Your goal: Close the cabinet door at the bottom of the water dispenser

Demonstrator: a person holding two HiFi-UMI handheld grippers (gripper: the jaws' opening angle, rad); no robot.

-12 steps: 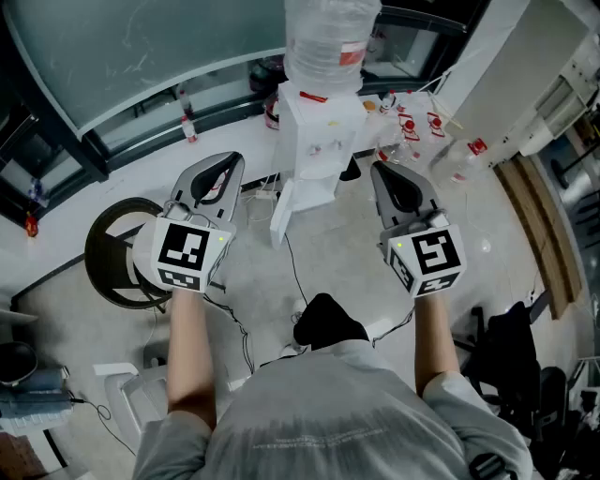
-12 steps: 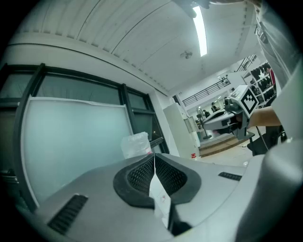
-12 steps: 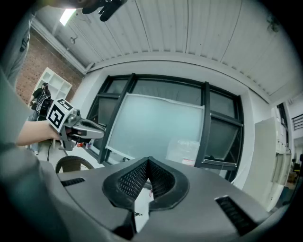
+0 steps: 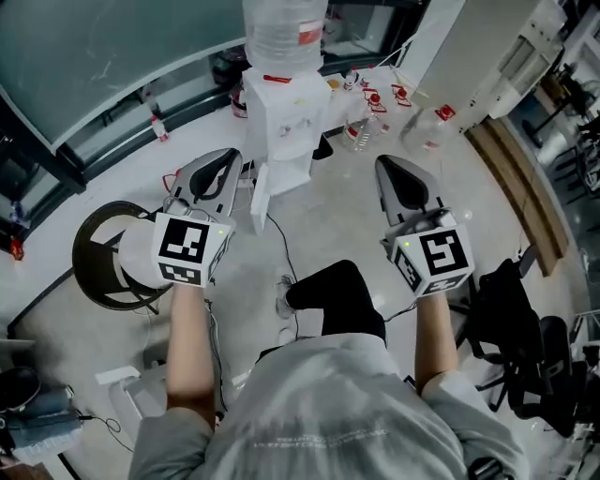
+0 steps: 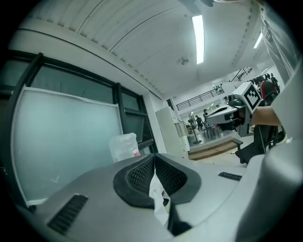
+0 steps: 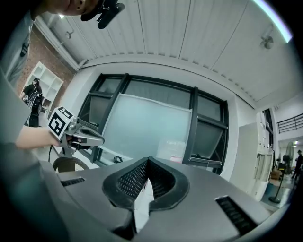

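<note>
The white water dispenser (image 4: 281, 117) stands on the floor ahead with a clear bottle (image 4: 286, 28) on top. Its bottom cabinet door (image 4: 260, 192) hangs open, swung out toward me. My left gripper (image 4: 228, 156) is held level with its tips just left of the door's edge, apart from it. The right gripper (image 4: 384, 164) is off to the dispenser's right. Each gripper's jaws are shut with nothing between them. In the left gripper view the shut jaws (image 5: 154, 159) point at the bottle (image 5: 124, 146). The right gripper view shows shut jaws (image 6: 147, 161) and the bottle (image 6: 173, 150).
A round black stool (image 4: 112, 253) stands at the left. Several small red-capped bottles (image 4: 375, 98) and a large jug (image 4: 429, 127) lie right of the dispenser. A cable (image 4: 281, 248) runs across the floor. A wooden step (image 4: 516, 178) and black chair (image 4: 525, 375) sit at the right.
In the head view the dispenser has shifted up and to the left, and my dark trouser leg has stepped forward. Both grippers stay shut and keep their pose.
</note>
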